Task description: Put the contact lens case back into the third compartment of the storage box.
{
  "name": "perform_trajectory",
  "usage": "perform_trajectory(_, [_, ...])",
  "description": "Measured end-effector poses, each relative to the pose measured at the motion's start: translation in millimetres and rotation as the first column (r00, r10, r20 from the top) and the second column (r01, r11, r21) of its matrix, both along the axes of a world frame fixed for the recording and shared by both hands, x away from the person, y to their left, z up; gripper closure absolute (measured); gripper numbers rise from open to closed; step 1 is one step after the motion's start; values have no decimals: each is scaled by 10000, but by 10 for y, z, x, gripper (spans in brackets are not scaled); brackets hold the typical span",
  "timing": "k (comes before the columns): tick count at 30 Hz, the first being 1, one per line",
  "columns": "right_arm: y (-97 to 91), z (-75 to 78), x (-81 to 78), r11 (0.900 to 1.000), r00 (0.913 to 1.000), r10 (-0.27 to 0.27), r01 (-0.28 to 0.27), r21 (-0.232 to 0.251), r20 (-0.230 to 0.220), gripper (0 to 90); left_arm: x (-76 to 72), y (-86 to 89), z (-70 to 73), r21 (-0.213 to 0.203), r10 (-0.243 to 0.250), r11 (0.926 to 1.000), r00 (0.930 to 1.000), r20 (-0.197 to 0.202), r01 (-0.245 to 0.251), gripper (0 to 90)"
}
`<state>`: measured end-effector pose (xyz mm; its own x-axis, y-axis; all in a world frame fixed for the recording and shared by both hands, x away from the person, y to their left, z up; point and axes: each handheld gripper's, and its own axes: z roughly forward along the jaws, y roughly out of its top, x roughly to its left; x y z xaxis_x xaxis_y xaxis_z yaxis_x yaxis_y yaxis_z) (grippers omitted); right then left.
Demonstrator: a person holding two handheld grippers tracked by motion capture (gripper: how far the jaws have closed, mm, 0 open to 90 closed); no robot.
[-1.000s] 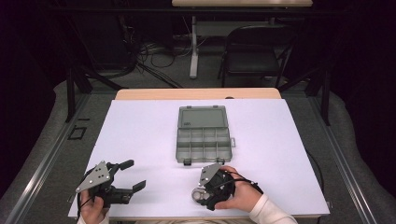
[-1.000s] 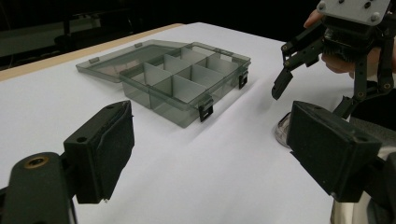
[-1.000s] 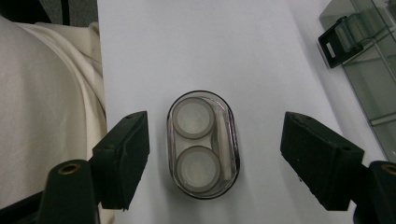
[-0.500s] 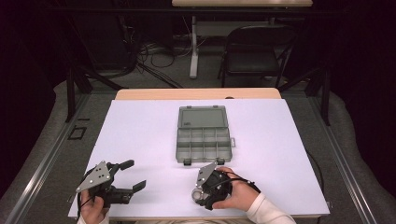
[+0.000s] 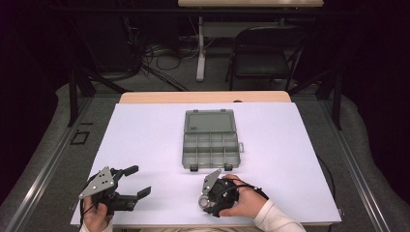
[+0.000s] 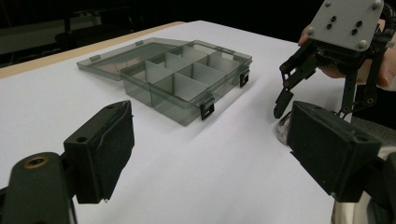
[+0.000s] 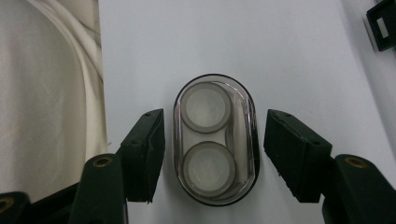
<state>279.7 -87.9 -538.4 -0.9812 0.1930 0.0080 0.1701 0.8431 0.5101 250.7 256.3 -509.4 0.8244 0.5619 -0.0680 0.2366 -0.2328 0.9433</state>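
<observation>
A small clear oval case (image 7: 215,140) holding two round white discs lies on the white table near its front edge. My right gripper (image 7: 214,156) points straight down over it, one jaw on each long side. Its jaws have just been closing, and a thin gap still shows between each pad and the case. In the high view the right gripper (image 5: 209,195) covers most of the case (image 5: 202,199). My left gripper (image 5: 138,181) rests at the front left, open and with nothing between its pads (image 6: 114,140). From there the right gripper (image 6: 310,100) is seen above the case (image 6: 282,129).
A grey see-through organizer box (image 5: 211,140) lies open mid-table, lid folded back, its several compartments (image 6: 187,81) bare. The white sheet (image 5: 145,135) covers the tabletop. White cloth (image 7: 51,93) hangs just past the table's near edge. A chair (image 5: 263,48) stands behind the table.
The right hand has settled very slightly toward the table's front over the case. The left gripper and the box have not moved.
</observation>
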Motion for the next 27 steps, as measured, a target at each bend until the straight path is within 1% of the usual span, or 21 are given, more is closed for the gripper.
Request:
perform_trajectory(2, [3, -6, 0, 10000, 10000, 52, -52, -29, 11, 398, 2, 0, -1, -18, -38, 10000, 10000, 3, 38, 157])
perform_trajectory(3, [3, -6, -3, 10000, 10000, 9, -9, -53, -11, 400, -4, -4, 0, 32, 118, 9999, 9999, 24, -118, 157])
perform_trajectory(10, [12, -24, -6, 9997, 10000, 68, -68, -248, 8, 413, -5, -4, 0, 49, 116, 9999, 9999, 29, -116, 157])
perform_trajectory(13, [13, -28, -7, 9996, 10000, 63, -64, -275, -21, 418, -9, -4, 0, 25, 149, 9999, 9999, -10, -149, 157])
perform_trajectory(21, [11, -29, -6, 9996, 10000, 36, -38, -282, -72, 444, -6, 1, 2, 60, 143, 9999, 9999, 36, -143, 157])
perform_trajectory(23, [7, -28, -6, 9996, 10000, 22, -24, -284, -89, 456, -7, -2, 2, 61, 138, 9999, 9999, 32, -138, 157])
perform_trajectory(24, [6, -28, -5, 9996, 10000, 27, -29, -280, -93, 459, 0, 0, -1, -18, -34, 10000, 10000, -10, 34, 157])
perform_trajectory(26, [6, -27, -5, 9996, 10000, 33, -35, -284, -87, 461, 1, 2, -1, -5, -37, 10000, 10000, 5, 37, 157])
perform_trajectory(27, [6, -28, -5, 9996, 10000, 37, -39, -283, -87, 462, -7, -1, 2, 68, 140, 9999, 9999, 33, -140, 157])
